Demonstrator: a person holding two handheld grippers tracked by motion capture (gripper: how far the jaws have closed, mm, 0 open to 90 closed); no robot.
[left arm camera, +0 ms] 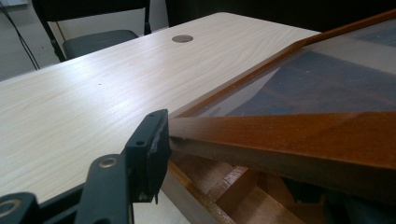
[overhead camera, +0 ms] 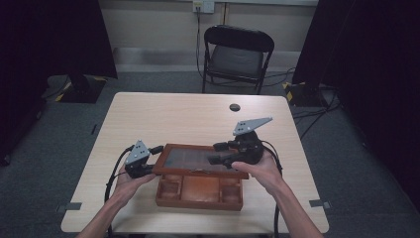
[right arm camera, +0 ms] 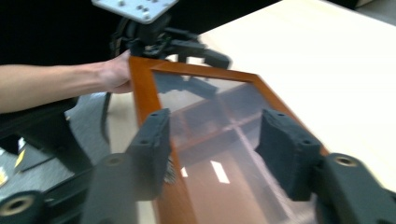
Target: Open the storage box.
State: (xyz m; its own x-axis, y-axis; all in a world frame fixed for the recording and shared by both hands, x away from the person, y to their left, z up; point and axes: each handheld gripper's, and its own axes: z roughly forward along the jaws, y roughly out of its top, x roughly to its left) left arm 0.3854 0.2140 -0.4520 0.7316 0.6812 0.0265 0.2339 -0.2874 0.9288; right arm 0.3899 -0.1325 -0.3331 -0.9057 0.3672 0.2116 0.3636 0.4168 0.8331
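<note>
Reddish-brown wooden box [overhead camera: 199, 193] with small compartments, near the front edge of the pale wood-grain table [overhead camera: 163, 114]; glass-paned wooden lid [overhead camera: 198, 159] raised and tilted above it. Left gripper [overhead camera: 152, 159] clamped on the lid's left frame. Right gripper [overhead camera: 219, 152] spread apart over the glass, pressing on nothing. Folding chair [overhead camera: 236, 57] well beyond.

Your lid [left arm camera: 299, 135] hides left tool's [left arm camera: 161, 140] second jaw; box [left arm camera: 224, 186] cut by frame edge. Right tool [right arm camera: 212, 140] blurred.
</note>
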